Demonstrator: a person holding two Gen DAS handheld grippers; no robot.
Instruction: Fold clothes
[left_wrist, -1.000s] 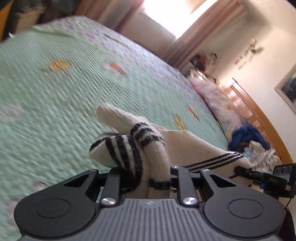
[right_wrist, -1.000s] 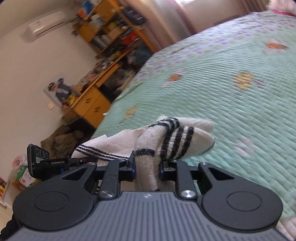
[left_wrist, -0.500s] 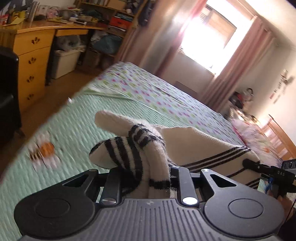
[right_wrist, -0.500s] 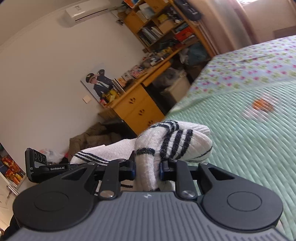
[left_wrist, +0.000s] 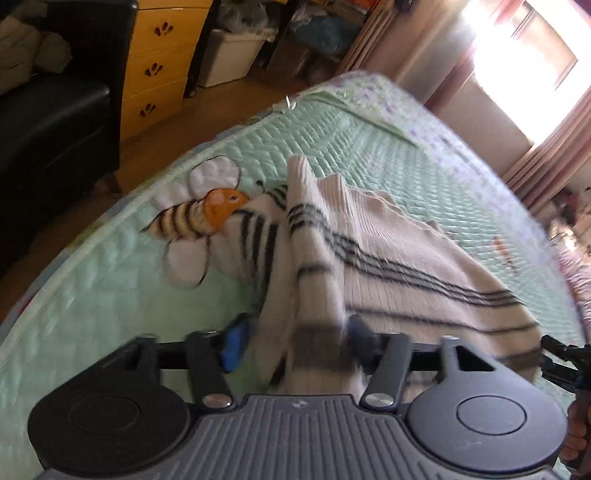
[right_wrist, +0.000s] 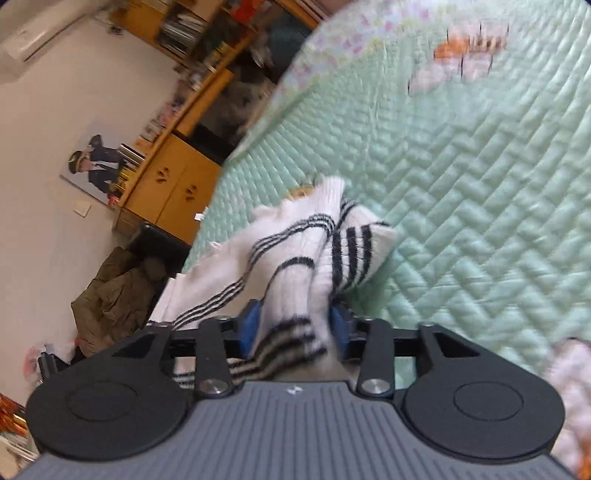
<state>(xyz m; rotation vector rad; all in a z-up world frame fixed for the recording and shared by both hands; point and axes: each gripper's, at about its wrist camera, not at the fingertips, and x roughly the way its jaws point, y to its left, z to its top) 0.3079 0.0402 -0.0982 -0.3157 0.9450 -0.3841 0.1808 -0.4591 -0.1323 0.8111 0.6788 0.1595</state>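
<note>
A cream knitted sweater (left_wrist: 388, 258) with black stripes lies bunched on the green quilted bed cover (left_wrist: 332, 140), beside a bee pattern near the bed's corner. My left gripper (left_wrist: 295, 339) is just above it, jaws opening. A fold of the sweater stands between the pads, and the left blue pad (left_wrist: 232, 347) is clear of the cloth. In the right wrist view, the other end of the sweater (right_wrist: 295, 240) sags onto the bed cover (right_wrist: 461, 184). My right gripper (right_wrist: 295, 326) is opening too, with a striped fold loose between its blue pads (right_wrist: 251, 325).
The bed's edge runs just left of the sweater, with wooden floor below. A yellow drawer cabinet (left_wrist: 159, 70), a black chair (left_wrist: 55, 122) and a white bin (left_wrist: 232, 55) stand beyond. A dark jacket pile (right_wrist: 118, 291) lies by the wooden cabinet (right_wrist: 177, 192).
Both grippers carried the sweater to the bed's near corner and sank towards the quilt. Both pairs of jaws, shut on striped folds before, have spread, and the sweater now sags onto the bed.
</note>
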